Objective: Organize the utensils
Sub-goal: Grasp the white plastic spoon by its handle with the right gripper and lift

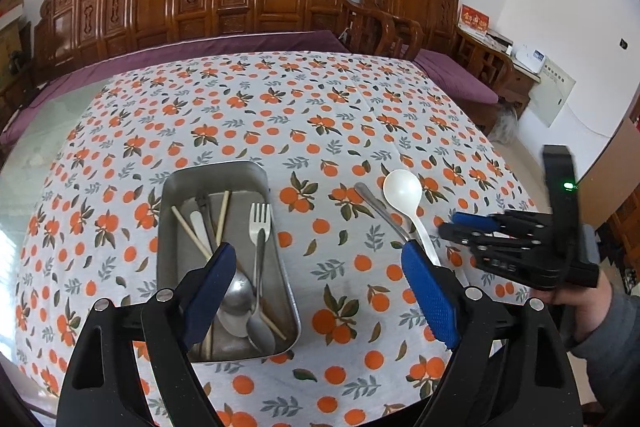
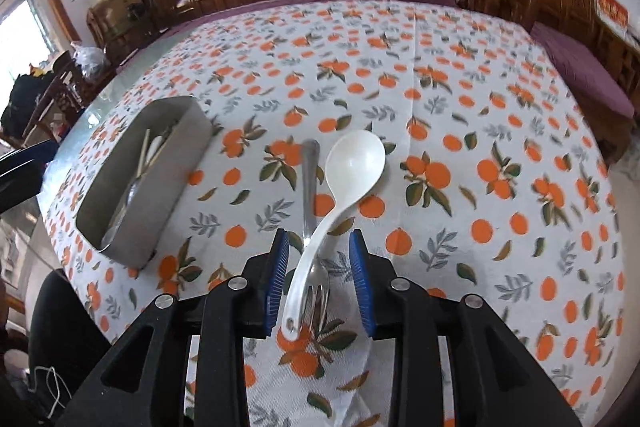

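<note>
A: Right wrist view first: the right tool [image 2: 318,279] has its blue pads apart, with the handle of the white spoon [image 2: 344,179] lying between them, touched by neither as far as I can tell. Handle end nearest, bowl farther out. The long axis runs nearly straight ahead from the tool, leaning slightly right.

B: And the metal piece under it?

A: A loose fork [image 2: 312,227], tines near the pads, handle pointing away, crossing beneath the spoon's handle. A close here risks catching both.

B: Which hand is nearer?

A: The right, clearly. The left tool [image 1: 316,287] is also spread wide, holding nothing, hovering over the near end of the metal tray [image 1: 168,211], which sits to the right tool's left on the counter [image 1: 320,107].

B: Counts?

A: Two utensils loose on the cloth: one white spoon, one fork. In the tray I make out one fork [image 1: 259,223], two metal spoons [image 1: 240,301], and two or three chopsticks [image 1: 192,231]; a pale handle and a dark one lie there too, hard to identify.
</note>
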`<act>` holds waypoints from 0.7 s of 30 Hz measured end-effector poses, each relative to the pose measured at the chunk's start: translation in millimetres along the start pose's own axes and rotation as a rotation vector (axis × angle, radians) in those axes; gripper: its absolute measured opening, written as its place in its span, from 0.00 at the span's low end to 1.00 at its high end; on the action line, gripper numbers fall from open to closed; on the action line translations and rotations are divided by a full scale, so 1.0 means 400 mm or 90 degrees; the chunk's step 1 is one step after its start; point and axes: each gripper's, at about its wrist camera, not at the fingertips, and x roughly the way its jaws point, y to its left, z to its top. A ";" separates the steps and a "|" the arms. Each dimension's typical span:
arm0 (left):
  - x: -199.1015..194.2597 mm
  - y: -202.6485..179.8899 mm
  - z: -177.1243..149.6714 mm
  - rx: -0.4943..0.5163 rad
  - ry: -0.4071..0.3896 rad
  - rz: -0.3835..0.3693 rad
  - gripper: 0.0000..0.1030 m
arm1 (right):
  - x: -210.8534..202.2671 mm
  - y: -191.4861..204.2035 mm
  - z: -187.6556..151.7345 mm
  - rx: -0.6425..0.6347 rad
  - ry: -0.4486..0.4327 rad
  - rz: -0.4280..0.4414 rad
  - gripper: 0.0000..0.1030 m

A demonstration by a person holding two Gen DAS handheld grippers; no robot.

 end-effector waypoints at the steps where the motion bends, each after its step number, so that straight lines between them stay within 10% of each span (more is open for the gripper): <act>1: 0.002 -0.003 0.001 0.001 0.001 0.001 0.79 | 0.010 0.000 0.003 0.003 0.003 0.001 0.33; 10: 0.029 -0.040 0.004 0.000 0.015 0.003 0.79 | 0.097 -0.023 0.003 0.049 0.056 0.054 0.21; 14: 0.041 -0.061 0.002 -0.001 0.025 0.009 0.79 | 0.057 -0.032 -0.008 0.056 0.035 0.082 0.05; 21: 0.090 -0.118 0.000 0.012 0.052 0.006 0.79 | -0.056 -0.074 -0.048 0.078 -0.015 0.101 0.05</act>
